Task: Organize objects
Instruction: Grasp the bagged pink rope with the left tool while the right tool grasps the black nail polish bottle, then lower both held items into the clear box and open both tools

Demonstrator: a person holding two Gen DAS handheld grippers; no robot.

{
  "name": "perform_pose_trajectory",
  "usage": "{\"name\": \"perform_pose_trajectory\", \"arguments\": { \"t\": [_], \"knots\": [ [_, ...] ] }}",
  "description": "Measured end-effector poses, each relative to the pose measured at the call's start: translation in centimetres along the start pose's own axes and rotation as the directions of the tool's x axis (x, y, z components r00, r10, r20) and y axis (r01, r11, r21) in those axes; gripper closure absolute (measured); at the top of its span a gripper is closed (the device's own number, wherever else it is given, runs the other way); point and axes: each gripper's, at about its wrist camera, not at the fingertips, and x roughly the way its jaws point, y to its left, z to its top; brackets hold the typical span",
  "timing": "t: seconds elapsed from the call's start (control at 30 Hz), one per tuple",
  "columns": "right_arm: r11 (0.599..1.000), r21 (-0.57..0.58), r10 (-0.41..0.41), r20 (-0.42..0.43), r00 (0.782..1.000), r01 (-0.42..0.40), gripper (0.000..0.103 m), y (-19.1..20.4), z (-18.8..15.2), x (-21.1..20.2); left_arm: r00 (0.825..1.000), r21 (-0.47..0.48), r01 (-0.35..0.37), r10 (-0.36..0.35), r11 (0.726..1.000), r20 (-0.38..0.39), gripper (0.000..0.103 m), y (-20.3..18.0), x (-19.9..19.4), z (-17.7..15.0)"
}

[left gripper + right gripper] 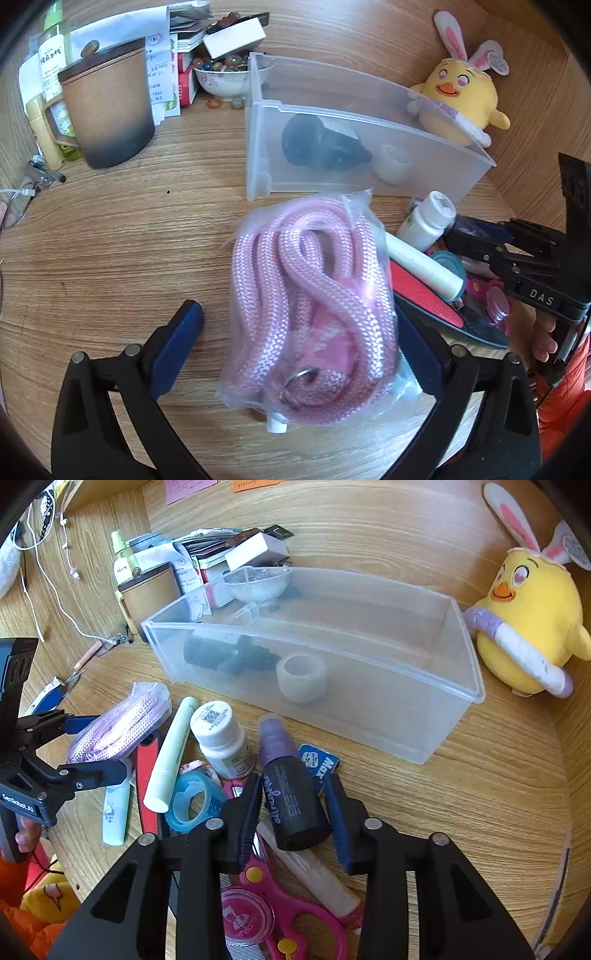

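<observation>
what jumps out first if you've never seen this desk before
The bag of pink rope fills the left wrist view, lying on the wooden desk between the open fingers of the left tool. Behind it stands a clear plastic box, and a yellow chick toy with bunny ears sits at the box's right end. In the right wrist view, the right tool straddles a dark spray bottle in a clutter of small items.

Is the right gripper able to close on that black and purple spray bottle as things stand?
Probably yes: the right gripper is open with the spray bottle lying between its fingers and nothing on top.
</observation>
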Motion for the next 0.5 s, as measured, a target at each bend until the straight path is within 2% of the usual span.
{"name": "perform_pose_trajectory", "arguments": {
  "t": [0.03,0.1,0.13,0.3,0.5],
  "knots": [
    [1.000,0.004,0.002,0.003,1.000,-0.002,0.077,-0.1,0.0,0.1,1.000,0.011,-0.008,0.007,1.000,0.008,0.010,-0.2,0.0,-0.1],
    [1.000,0.007,0.003,0.007,1.000,-0.003,0.078,-0.1,-0.1,0.0,1.000,0.038,-0.018,0.017,0.999,0.020,0.032,-0.7,-0.2,-0.2],
    [1.000,0.005,0.007,0.010,1.000,-0.007,0.079,-0.1,-0.2,-0.1,0.999,0.043,-0.023,0.022,0.999,0.026,0.035,-0.8,-0.3,-0.2],
    [1.000,-0.014,-0.004,0.042,0.999,0.004,0.079,0.3,-0.1,-1.2,0.999,0.024,-0.032,0.031,0.999,0.044,0.043,-0.4,-0.6,-0.3],
    [1.000,-0.008,-0.006,0.082,0.997,0.007,0.079,0.3,-0.2,-2.9,0.993,0.002,-0.078,0.078,0.997,0.086,0.047,0.0,-1.5,-0.4]
  ]
}}
